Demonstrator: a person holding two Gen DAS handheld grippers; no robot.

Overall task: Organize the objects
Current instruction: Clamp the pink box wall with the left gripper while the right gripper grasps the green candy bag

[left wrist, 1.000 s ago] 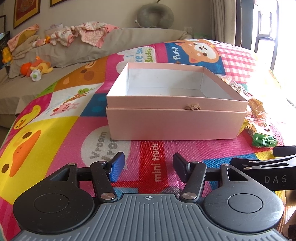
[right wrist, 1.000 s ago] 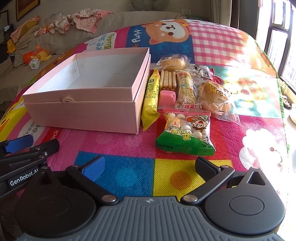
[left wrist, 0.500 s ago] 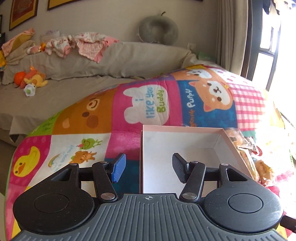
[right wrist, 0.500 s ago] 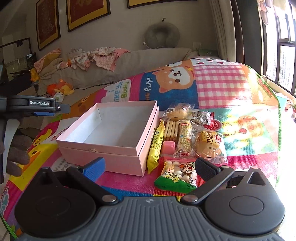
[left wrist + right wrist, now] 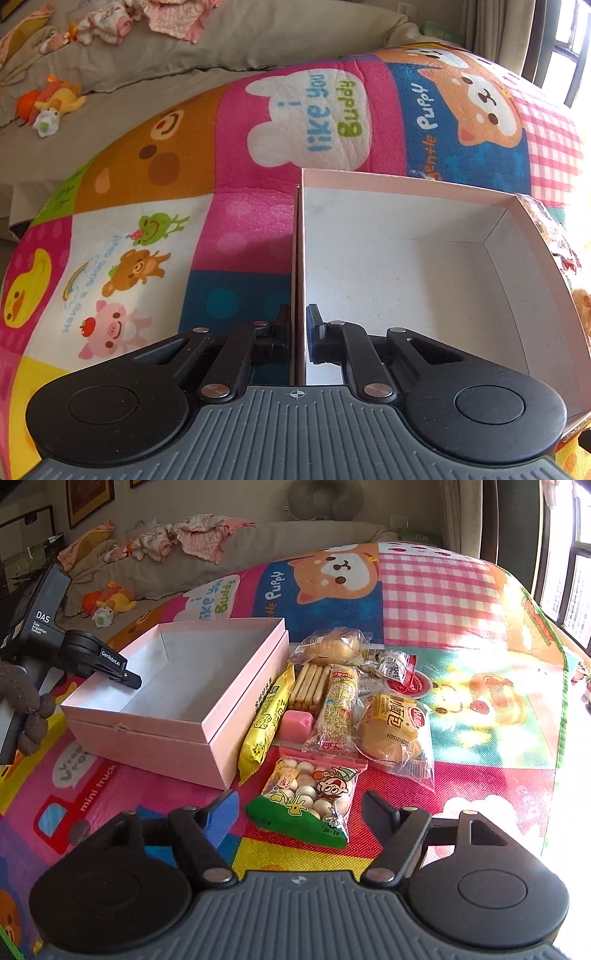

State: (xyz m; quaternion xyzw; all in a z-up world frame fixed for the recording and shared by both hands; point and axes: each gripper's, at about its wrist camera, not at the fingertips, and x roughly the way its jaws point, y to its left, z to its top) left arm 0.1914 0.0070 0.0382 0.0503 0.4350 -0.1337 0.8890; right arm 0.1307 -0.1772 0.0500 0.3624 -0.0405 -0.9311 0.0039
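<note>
Now left hand-held gripper (image 5: 298,328) clamps box wall (image 5: 297,258); right hand-held gripper (image 5: 300,812) wide.

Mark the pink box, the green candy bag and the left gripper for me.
pink box (image 5: 155,738), right wrist view, on its near outer wall.
green candy bag (image 5: 310,801), right wrist view, mid-front of the pack.
left gripper (image 5: 299,325), left wrist view, between fingertips pinching the box wall.

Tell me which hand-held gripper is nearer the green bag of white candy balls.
Right. The right hand-held gripper hovers open just before the green candy bag; the left hand-held gripper clamps the pink box's far wall.
</note>
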